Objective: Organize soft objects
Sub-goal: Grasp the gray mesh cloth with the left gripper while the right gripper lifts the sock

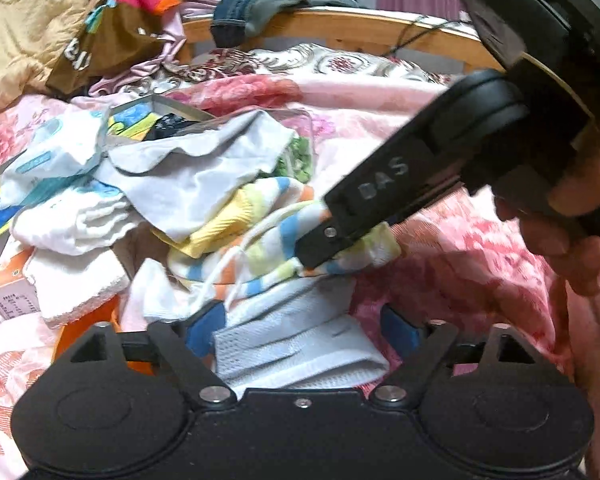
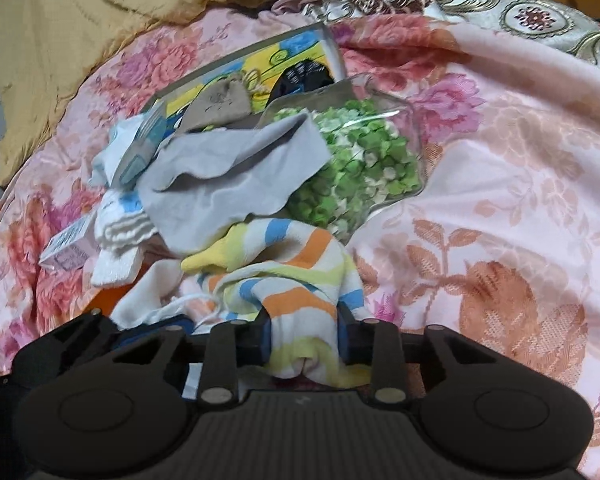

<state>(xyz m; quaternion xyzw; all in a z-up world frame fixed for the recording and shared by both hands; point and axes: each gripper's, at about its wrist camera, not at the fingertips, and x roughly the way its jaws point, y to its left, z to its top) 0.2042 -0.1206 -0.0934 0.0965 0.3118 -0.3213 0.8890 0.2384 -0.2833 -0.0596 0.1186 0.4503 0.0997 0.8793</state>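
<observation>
Right wrist view shows the right tool (image 2: 304, 340) squeezing the striped cloth (image 2: 296, 280) just in front of the messy pile (image 2: 204, 196) on the bed (image 2: 500, 200), the left tool (image 1: 300, 328) open around a white mask (image 1: 296, 348), so sorting looks barely begun.

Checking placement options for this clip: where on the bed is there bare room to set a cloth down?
Free: the pink floral blanket right of the clear bag of green bits and the striped cloth. Crowded: the pile left of that, with the grey cloth, white cloths and small box.
</observation>
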